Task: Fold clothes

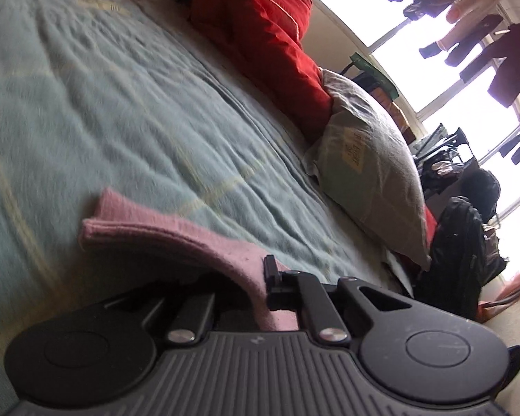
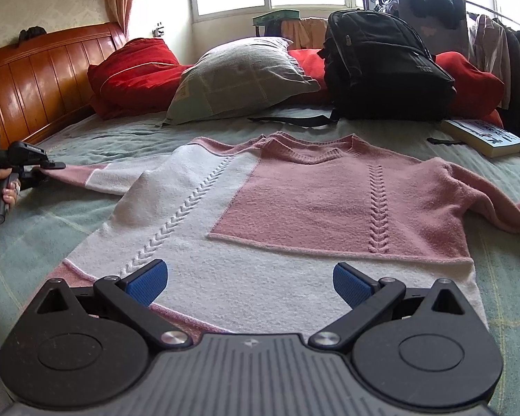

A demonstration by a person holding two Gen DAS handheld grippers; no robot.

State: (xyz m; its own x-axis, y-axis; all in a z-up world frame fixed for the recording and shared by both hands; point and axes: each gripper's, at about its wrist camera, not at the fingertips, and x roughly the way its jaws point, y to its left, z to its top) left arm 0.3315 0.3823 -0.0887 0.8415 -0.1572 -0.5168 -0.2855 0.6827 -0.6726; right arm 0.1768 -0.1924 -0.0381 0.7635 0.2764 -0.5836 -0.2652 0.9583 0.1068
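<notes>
Pink-and-white sweater spread flat on the bed, one cuff pinched.

The right wrist view alone shows the whole garment: neckline toward the pillow and backpack, hem nearest the camera, sleeves out sideways. The right gripper hovers over the hem, blue pads wide apart. The left gripper is clamped on the pink sleeve cuff; its view shows only that cuff. The pillow's yellow label is unreadable.
</notes>
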